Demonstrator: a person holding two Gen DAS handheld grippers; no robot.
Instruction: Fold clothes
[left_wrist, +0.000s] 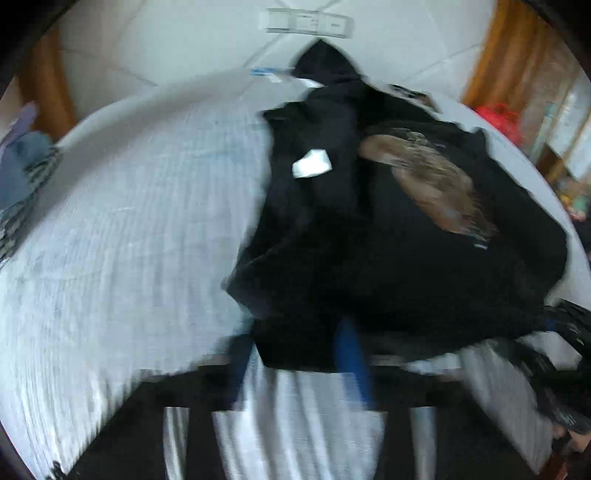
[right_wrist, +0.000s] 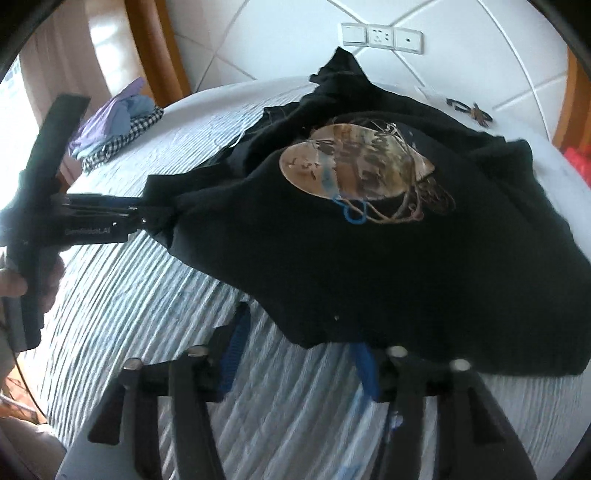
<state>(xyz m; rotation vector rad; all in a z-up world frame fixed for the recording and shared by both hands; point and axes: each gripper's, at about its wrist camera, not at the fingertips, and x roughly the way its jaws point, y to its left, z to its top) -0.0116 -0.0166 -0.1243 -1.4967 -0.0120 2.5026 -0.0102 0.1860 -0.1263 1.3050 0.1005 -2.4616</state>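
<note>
My left gripper (right_wrist: 155, 218) pinches the soft, limp black sweatshirt (right_wrist: 369, 266) by a bunched edge; my right gripper (right_wrist: 299, 354) gapes wide near its hem.

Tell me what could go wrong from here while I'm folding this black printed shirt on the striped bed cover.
1. The left gripper pinches only a small bunched corner of the black printed shirt; a hard pull could slip it free.
2. The right gripper looks open at the near hem, so that edge may drag and crease instead of folding flat.
3. A second dark garment lies under the far side and might get pulled along.
</note>
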